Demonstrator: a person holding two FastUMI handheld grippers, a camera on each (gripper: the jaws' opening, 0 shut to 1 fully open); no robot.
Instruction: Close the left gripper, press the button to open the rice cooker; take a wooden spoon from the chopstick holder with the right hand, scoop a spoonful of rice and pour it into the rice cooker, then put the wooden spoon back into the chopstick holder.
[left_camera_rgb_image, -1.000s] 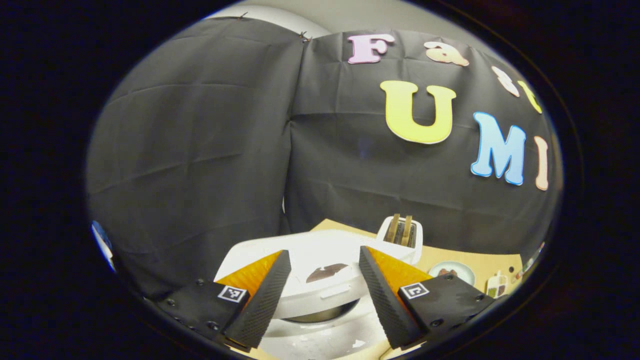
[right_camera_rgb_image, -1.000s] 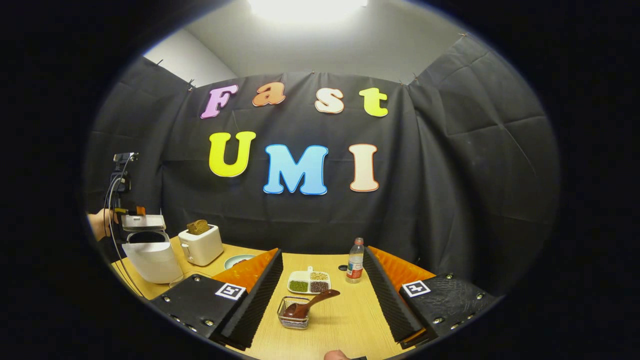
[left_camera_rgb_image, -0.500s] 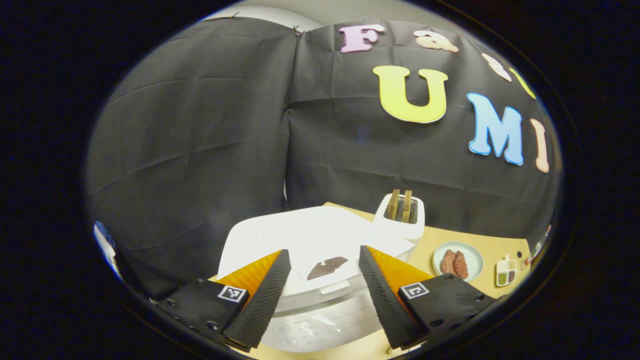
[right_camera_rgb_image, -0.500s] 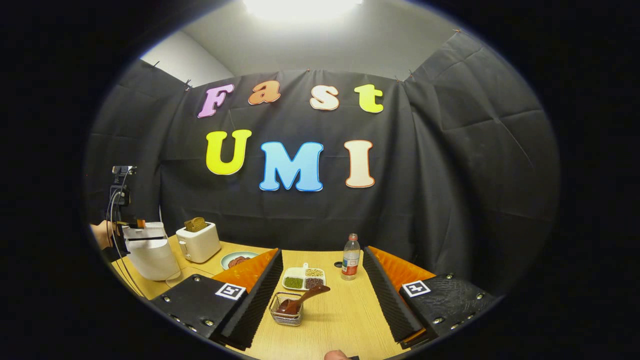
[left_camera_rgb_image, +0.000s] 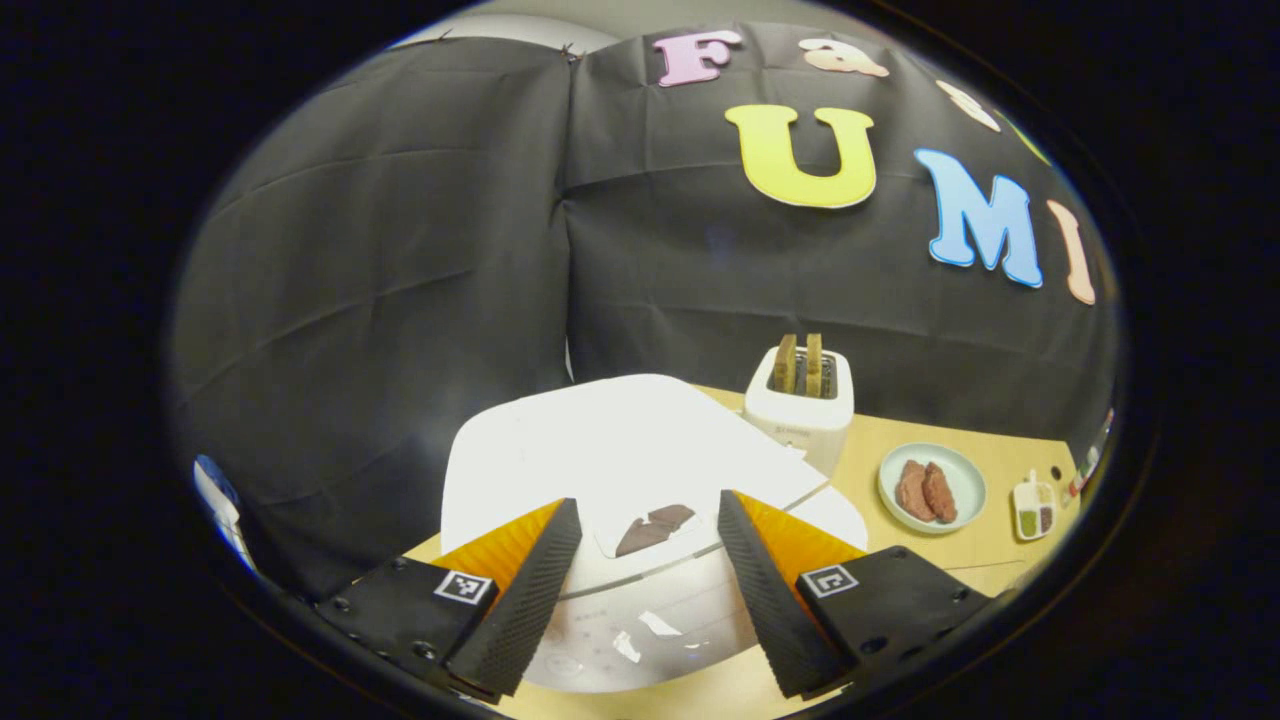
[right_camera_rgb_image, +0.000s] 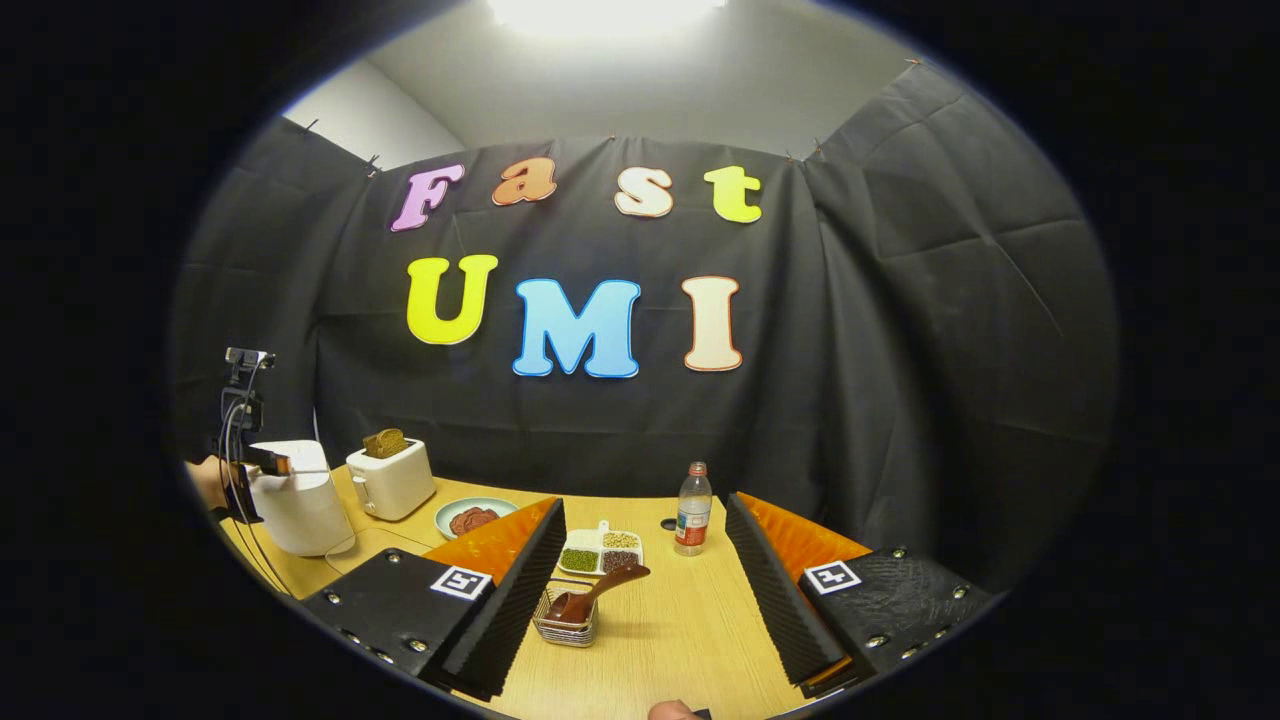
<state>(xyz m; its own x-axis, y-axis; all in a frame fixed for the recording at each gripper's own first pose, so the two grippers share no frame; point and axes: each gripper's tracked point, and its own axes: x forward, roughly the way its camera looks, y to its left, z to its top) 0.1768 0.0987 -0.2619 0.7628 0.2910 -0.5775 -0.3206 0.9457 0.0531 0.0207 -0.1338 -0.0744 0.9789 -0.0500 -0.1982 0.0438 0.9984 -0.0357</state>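
The white rice cooker stands with its lid down, a dark patch at the lid's front edge. My left gripper is open just above that front edge, one finger to each side of the patch. In the right gripper view the cooker is at the far left with the left gripper on top of it and a hand behind. My right gripper is open above the table. A wooden spoon leans in a small wire holder between its fingers, farther off.
Behind the cooker stands a white toaster with bread in its slots; to its right lie a plate with brown pieces and a divided dish of grains. A bottle stands at the table's back. Cables hang by the cooker.
The cooker's lid has gone from raised, with the pot showing, down to shut under the left gripper. The right gripper has drifted slightly; the spoon stays in the holder.
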